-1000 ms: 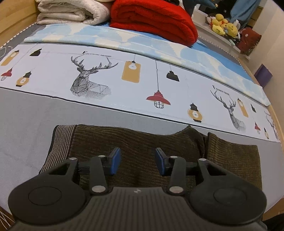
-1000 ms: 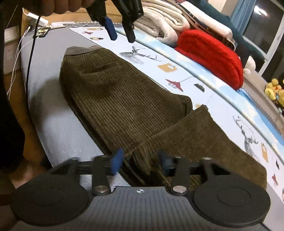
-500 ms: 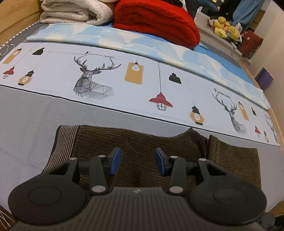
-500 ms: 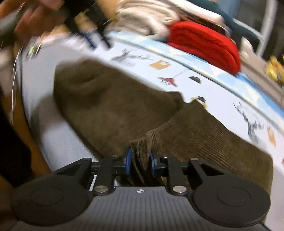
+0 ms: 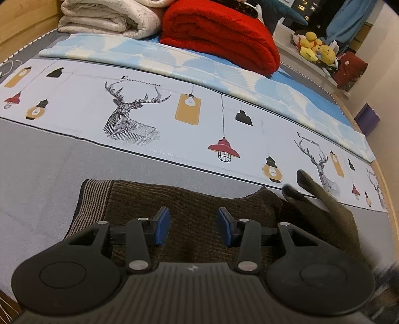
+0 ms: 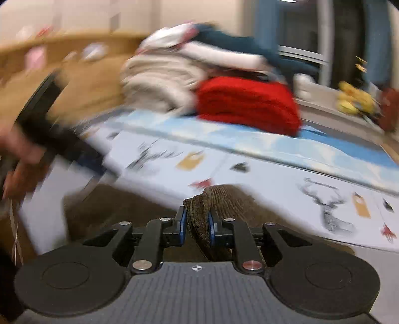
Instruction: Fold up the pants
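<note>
On a bed [image 5: 49, 159] spread with a grey cover and a pale sheet [image 5: 199, 112] printed with deer heads and hanging lamps, a pair of dark olive corduroy pants [image 5: 194, 211] lies near the front edge, its striped ribbed waistband [image 5: 92, 202] at the left of the left wrist view. The left gripper [image 5: 192, 225] hangs just above the middle of the pants, its blue-padded jaws standing apart with nothing between them, the fabric lying flat underneath. At the right of that view a blurred part of the pants stands raised off the bed. The right gripper [image 6: 197, 221] has just been closing its jaws, and they now pinch a bunched fold of the corduroy between the blue pads [image 6: 182, 223], the cloth rising in a hump above them and trailing down toward the rest of the pants [image 6: 112, 214] on the bed; this view is heavily blurred. At its left edge a person's hand [image 6: 22, 147] holds the dark body of the other gripper. Along the far side of the bed sit a folded red blanket [image 5: 222, 37] and, beside it on the left, a folded cream quilt [image 5: 109, 17], with a light blue patterned sheet [image 5: 174, 62] under them. Yellow plush toys [image 5: 314, 49] sit on a ledge beyond the bed's far right corner.
</note>
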### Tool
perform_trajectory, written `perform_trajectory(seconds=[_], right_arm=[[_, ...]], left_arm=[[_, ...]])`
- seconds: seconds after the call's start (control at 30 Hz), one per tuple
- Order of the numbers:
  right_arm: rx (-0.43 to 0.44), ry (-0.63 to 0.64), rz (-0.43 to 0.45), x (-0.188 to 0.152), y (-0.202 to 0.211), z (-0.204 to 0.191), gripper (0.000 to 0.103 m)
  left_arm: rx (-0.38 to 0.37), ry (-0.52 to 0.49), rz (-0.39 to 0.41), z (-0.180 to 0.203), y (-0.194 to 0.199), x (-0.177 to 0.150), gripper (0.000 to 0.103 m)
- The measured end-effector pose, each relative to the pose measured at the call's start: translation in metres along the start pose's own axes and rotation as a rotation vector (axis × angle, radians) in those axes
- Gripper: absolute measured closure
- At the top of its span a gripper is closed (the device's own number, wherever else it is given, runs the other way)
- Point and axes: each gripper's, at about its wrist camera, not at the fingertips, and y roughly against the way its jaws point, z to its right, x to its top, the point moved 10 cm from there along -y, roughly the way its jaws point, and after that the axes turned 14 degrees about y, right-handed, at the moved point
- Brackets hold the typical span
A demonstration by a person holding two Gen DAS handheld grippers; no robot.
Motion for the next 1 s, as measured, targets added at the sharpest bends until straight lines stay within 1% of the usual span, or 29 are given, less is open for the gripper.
perform_trajectory(seconds=[0.03, 0.07, 0.1, 0.13, 0.17, 0.2, 0.23, 0.27, 0.33, 0.4, 0.43, 0.5, 0.53, 0.57, 0.6, 0.63, 0.67, 0.7, 0.73, 0.77, 0.8, 0.83, 0.87, 0.9, 0.93, 1.0], right_arm=[[0.039, 0.030, -0.033, -0.014, -0.009, -0.017, 0.084], [0.087, 0.064, -0.097, -0.036, -0.022, -0.036, 0.084], [0.116, 0.103, -0.180, -0.061, -0.035, -0.049, 0.083], [0.121, 0.139, -0.258, -0.085, -0.045, -0.056, 0.083], [0.133, 0.151, -0.303, -0.102, -0.049, -0.060, 0.083], [0.142, 0.128, -0.311, -0.110, -0.045, -0.058, 0.082], [0.140, 0.097, -0.306, -0.108, -0.038, -0.052, 0.081], [0.140, 0.056, -0.289, -0.102, -0.028, -0.044, 0.081], [0.129, -0.010, -0.235, -0.087, -0.004, -0.024, 0.076], [0.067, -0.069, -0.192, -0.082, 0.019, 0.005, 0.071], [0.014, -0.104, -0.189, -0.086, 0.029, 0.024, 0.071], [-0.117, -0.176, -0.224, -0.111, 0.043, 0.068, 0.071], [-0.196, -0.221, -0.283, -0.135, 0.046, 0.090, 0.071], [-0.253, -0.264, -0.361, -0.161, 0.047, 0.107, 0.071], [-0.309, -0.317, -0.478, -0.199, 0.049, 0.124, 0.072], [-0.341, -0.362, -0.553, -0.228, 0.051, 0.133, 0.063], [-0.350, -0.439, -0.587, -0.249, 0.054, 0.140, 0.060], [-0.335, -0.560, -0.550, -0.257, 0.058, 0.147, 0.061], [-0.327, -0.609, -0.530, -0.257, 0.059, 0.149, 0.062], [-0.324, -0.595, -0.526, -0.256, 0.060, 0.149, 0.063], [-0.328, -0.534, -0.527, -0.253, 0.060, 0.146, 0.063], [-0.332, -0.487, -0.530, -0.253, 0.062, 0.142, 0.063], [-0.337, -0.465, -0.535, -0.252, 0.061, 0.140, 0.063], [-0.344, -0.462, -0.536, -0.248, 0.060, 0.138, 0.064], [-0.358, -0.466, -0.527, -0.242, 0.059, 0.142, 0.064], [-0.419, -0.454, -0.471, -0.222, 0.070, 0.154, 0.065]], left_arm=[[-0.002, 0.005, 0.000, -0.001, 0.001, 0.000, 0.056], [-0.005, 0.006, -0.001, 0.000, 0.001, 0.001, 0.056], [-0.008, 0.005, -0.003, 0.001, 0.001, 0.000, 0.056], [-0.012, 0.001, -0.008, 0.003, 0.001, -0.001, 0.056], [-0.018, -0.004, -0.013, 0.006, 0.001, -0.002, 0.056], [-0.023, -0.010, -0.017, 0.007, 0.000, -0.003, 0.055], [-0.029, -0.019, -0.022, 0.011, -0.001, -0.005, 0.055], [-0.033, -0.031, -0.026, 0.015, -0.002, -0.006, 0.055], [-0.044, -0.058, -0.036, 0.025, -0.005, -0.010, 0.055], [-0.064, -0.083, -0.054, 0.038, -0.009, -0.017, 0.055], [-0.077, -0.102, -0.071, 0.047, -0.012, -0.024, 0.055], [-0.110, -0.153, -0.124, 0.068, -0.020, -0.043, 0.055], [-0.134, -0.187, -0.164, 0.081, -0.024, -0.057, 0.055], [-0.163, -0.217, -0.206, 0.093, -0.028, -0.072, 0.055], [-0.193, -0.246, -0.247, 0.105, -0.030, -0.086, 0.055], [-0.228, -0.282, -0.291, 0.117, -0.031, -0.103, 0.055], [-0.252, -0.321, -0.321, 0.128, -0.032, -0.118, 0.055], [-0.255, -0.361, -0.333, 0.136, -0.033, -0.131, 0.055], [-0.246, -0.398, -0.341, 0.139, -0.036, -0.141, 0.056], [-0.235, -0.442, -0.356, 0.142, -0.040, -0.153, 0.059], [-0.220, -0.482, -0.376, 0.142, -0.046, -0.164, 0.070], [-0.190, -0.526, -0.401, 0.139, -0.054, -0.175, 0.077], [-0.132, -0.578, -0.430, 0.132, -0.065, -0.186, 0.087], [-0.059, -0.627, -0.451, 0.122, -0.076, -0.196, 0.089], [-0.028, -0.650, -0.461, 0.116, -0.082, -0.201, 0.088], [-0.041, -0.636, -0.461, 0.118, -0.081, -0.197, 0.088]])
